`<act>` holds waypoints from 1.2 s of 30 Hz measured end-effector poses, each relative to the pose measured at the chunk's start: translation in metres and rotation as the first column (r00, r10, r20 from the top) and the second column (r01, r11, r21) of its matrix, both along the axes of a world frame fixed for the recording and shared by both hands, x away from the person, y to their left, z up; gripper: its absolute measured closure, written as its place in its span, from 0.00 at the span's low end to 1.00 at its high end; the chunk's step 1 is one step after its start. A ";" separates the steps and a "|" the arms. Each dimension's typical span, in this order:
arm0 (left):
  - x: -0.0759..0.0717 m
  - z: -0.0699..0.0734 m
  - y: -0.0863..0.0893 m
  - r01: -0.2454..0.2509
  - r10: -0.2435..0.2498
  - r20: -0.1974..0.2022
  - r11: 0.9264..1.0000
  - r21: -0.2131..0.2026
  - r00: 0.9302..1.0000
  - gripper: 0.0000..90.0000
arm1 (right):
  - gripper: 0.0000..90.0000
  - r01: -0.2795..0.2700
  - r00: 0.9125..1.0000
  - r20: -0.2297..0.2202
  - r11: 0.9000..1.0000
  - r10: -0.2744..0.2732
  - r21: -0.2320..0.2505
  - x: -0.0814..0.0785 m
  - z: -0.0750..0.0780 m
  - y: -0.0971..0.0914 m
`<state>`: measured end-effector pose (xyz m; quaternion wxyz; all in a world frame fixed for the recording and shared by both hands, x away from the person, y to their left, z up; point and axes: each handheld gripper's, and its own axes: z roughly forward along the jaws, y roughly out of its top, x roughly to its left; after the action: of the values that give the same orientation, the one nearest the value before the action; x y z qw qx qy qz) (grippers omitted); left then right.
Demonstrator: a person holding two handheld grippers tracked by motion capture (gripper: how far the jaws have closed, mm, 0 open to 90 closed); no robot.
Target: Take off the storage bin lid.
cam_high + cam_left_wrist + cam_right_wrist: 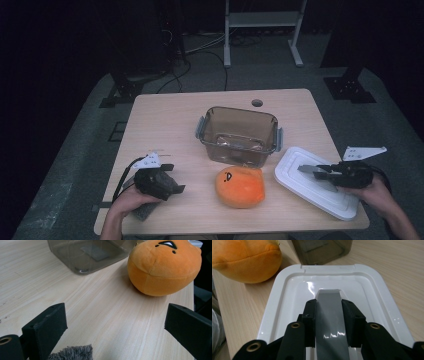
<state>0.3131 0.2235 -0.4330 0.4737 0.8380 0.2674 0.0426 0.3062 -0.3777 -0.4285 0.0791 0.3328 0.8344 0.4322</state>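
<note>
High view: the right claw (309, 170) is seen near the counter's (165, 120) right edge, closed on a grey flat strip (306, 169), held over the white lid (315, 187). The lid lies flat at the front right corner, part of it past the right edge. The left claw (172, 177) is seen near the front left corner, jaws spread, nothing between them; a grey fuzzy thing (142, 212) is seen under the left hand (131, 200). A clear container (239, 134) stands open mid-counter, toward the back. An orange plush (240, 186) sits just in front of it, between the two claws.

Left gripper view: jaws wide apart, bare counter (105, 315) between them. Plush (165, 267) and container (87, 253) are seen ahead, close together. Grey fuzz (72, 353) at the bottom edge.

Right gripper view: the strip (331, 320) is clamped on both sides by the pads, its tip over the lid's (372, 290) recessed middle. Strip-to-lid contact cannot be told. Plush (247, 260) is seen beside the lid's far corner, container (322, 250) just past its far edge.
</note>
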 end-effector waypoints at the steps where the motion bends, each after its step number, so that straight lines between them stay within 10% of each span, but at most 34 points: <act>1: 0.000 0.000 0.000 -0.001 0.001 -0.001 1.000 0.001 1.000 0.04 | 0.73 -0.001 1.000 0.000 1.000 0.001 0.001 0.000 -0.001 0.001; 36: -0.001 0.001 -0.001 0.004 -0.004 0.001 1.000 0.000 1.000 0.04 | 0.72 -0.004 0.999 -0.033 1.000 0.005 0.019 -0.007 -0.031 0.009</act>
<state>0.3124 0.2224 -0.4323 0.4739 0.8386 0.2653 0.0421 0.2994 -0.3691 -0.4594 0.0611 0.3390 0.8322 0.4345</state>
